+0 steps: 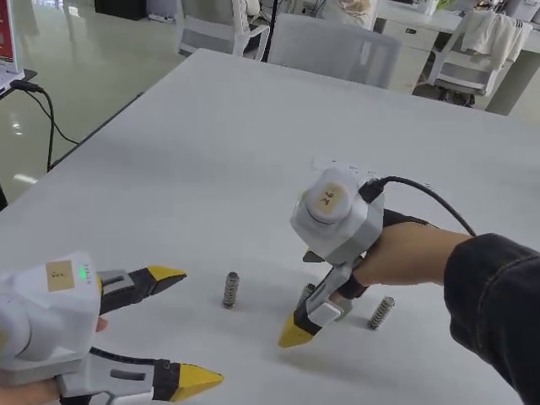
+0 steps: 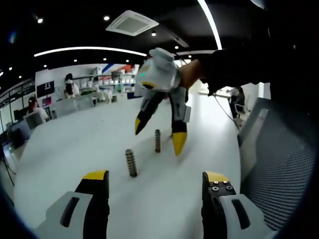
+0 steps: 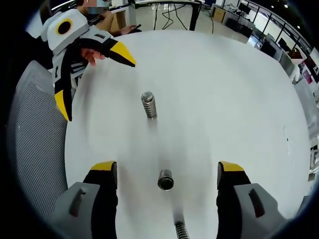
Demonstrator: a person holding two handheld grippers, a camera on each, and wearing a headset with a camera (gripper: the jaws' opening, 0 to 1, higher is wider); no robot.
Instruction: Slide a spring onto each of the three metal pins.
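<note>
At centre of the head view, right claw [image 1: 299, 327] points tips-down at the white desk [image 1: 253, 152], gripped by a hand [image 1: 405, 253] coming from the right edge. Jaws wide apart in its own view [image 3: 168, 168], empty.

Middle spring [image 3: 165, 179] stands between those jaws, seen end-on, touching neither. In the head view it sits just behind the claw [image 1: 305, 293], partly hidden. Left gripper view agrees: right claw [image 2: 158, 135] straddles it [image 2: 157, 141].

Left spring [image 1: 230, 289] upright on bare desk, between the two claws; upper centre of the right gripper view [image 3: 149, 104], lower centre-left of the left gripper view [image 2: 130, 162].

Right spring [image 1: 381, 312] leans, just below the hand; its tip shows at the bottom edge of the right gripper view [image 3: 180, 230].

Cannot tell whether a pin runs inside any spring.

Left claw [image 1: 184, 327] at lower left, jaws wide, empty, well short of the left spring; wide also in its own view [image 2: 155, 177].

Black cable [image 1: 422, 192] leaves the right claw. Red sign [image 1: 7, 38] at upper left edge, writing unreadable.
</note>
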